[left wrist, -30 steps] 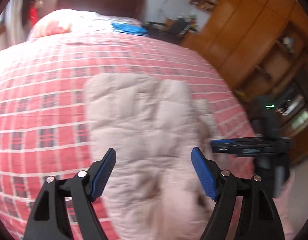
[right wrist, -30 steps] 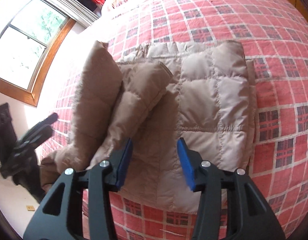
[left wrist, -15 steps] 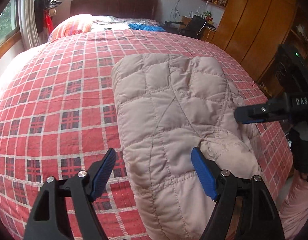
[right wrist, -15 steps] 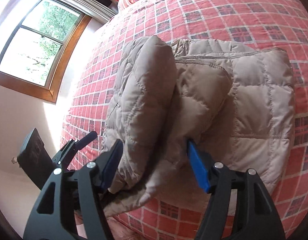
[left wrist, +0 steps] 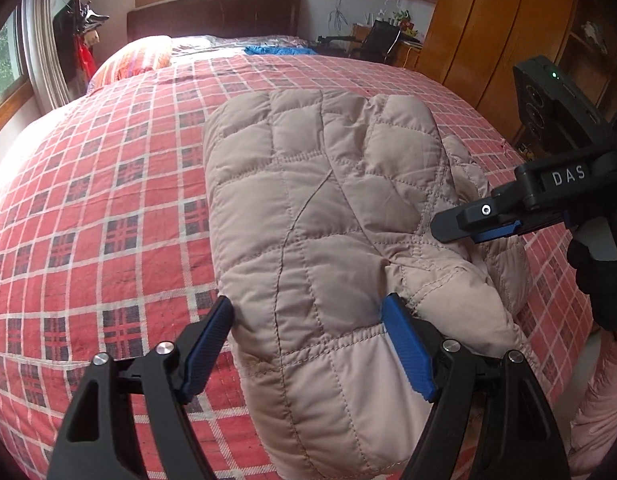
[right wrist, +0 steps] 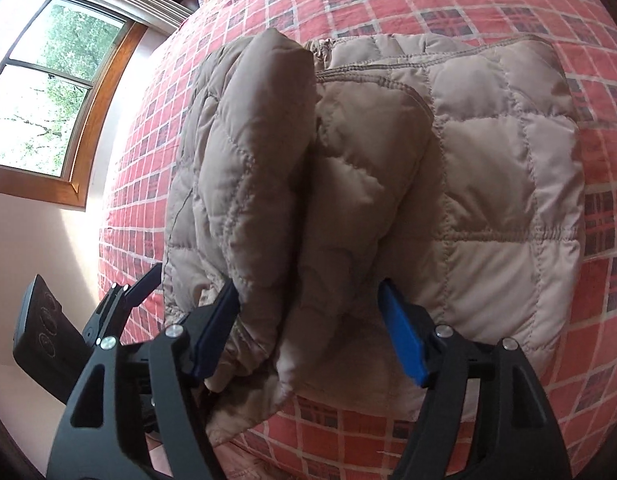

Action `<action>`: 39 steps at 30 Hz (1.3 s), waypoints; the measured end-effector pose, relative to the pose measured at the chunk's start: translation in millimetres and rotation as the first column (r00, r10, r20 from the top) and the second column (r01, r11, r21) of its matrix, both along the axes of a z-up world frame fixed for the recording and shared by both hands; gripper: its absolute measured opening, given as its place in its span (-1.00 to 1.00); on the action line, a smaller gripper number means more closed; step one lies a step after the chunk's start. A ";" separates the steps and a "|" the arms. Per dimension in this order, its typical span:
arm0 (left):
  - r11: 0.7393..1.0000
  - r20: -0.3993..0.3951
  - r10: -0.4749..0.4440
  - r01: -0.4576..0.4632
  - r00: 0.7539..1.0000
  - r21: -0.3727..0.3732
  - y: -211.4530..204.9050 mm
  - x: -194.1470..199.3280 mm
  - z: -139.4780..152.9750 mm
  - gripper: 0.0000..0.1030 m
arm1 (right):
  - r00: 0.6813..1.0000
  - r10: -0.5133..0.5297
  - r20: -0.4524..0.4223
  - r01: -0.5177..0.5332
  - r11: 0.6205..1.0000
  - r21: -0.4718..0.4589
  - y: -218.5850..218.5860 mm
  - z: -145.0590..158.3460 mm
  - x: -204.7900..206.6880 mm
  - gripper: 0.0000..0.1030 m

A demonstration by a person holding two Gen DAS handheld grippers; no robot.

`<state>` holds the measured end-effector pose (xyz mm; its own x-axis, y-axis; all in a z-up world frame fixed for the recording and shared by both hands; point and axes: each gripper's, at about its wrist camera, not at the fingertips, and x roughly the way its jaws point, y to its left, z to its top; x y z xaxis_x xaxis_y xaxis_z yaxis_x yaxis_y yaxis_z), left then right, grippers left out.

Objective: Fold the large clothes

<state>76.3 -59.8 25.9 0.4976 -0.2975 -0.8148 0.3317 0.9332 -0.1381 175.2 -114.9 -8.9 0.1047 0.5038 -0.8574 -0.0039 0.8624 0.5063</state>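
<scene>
Item under task: 1 beige quilted jacket (left wrist: 308, 216), lying folded on a bed with a red plaid bedspread (left wrist: 88, 200), near the bed's foot edge. In the right wrist view the jacket (right wrist: 488, 168) shows 1 padded fold standing up on its left side, with the flatter quilted body spread to the right.

Left gripper (left wrist: 308, 344): fingers open wide, blue pads on either side of the jacket's near edge. The right pad touches the fabric; the left pad sits just beside the jacket's edge. Nothing is clamped.

Right gripper (right wrist: 312, 328): fingers open wide, straddling the bunched near end of the raised fold. Fabric fills the gap between the pads — no squeeze is visible.

In the left wrist view the right gripper (left wrist: 480, 224) enters from the right, held by a black-gloved hand (left wrist: 600, 280), its tip over the jacket's right side. Legible writing: "DAS" in white letters on its black body. A green light shows on the black unit above it.

Surroundings: orange pillow (left wrist: 140, 56) and blue cloth (left wrist: 276, 50) at the head of the bed, wooden wardrobe (left wrist: 488, 28) at right, window (right wrist: 48, 92) at left.
</scene>
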 end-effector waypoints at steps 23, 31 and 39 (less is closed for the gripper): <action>0.994 -0.007 0.040 -0.040 0.999 -0.099 33.3 3.0 17.8 0.52 | 0.965 0.137 0.222 -0.131 0.991 -0.040 67.2 41.7 7.5 -0.75; 0.990 0.019 0.101 -0.099 0.995 -0.099 50.2 12.0 31.5 0.52 | 0.945 0.133 0.298 -0.121 0.991 -0.057 31.2 79.3 0.5 -0.76; 0.996 0.015 0.054 -0.053 0.998 -0.073 20.8 16.1 28.1 0.52 | 0.939 0.047 0.340 -0.033 0.998 -0.045 -28.1 106.4 -2.7 -0.77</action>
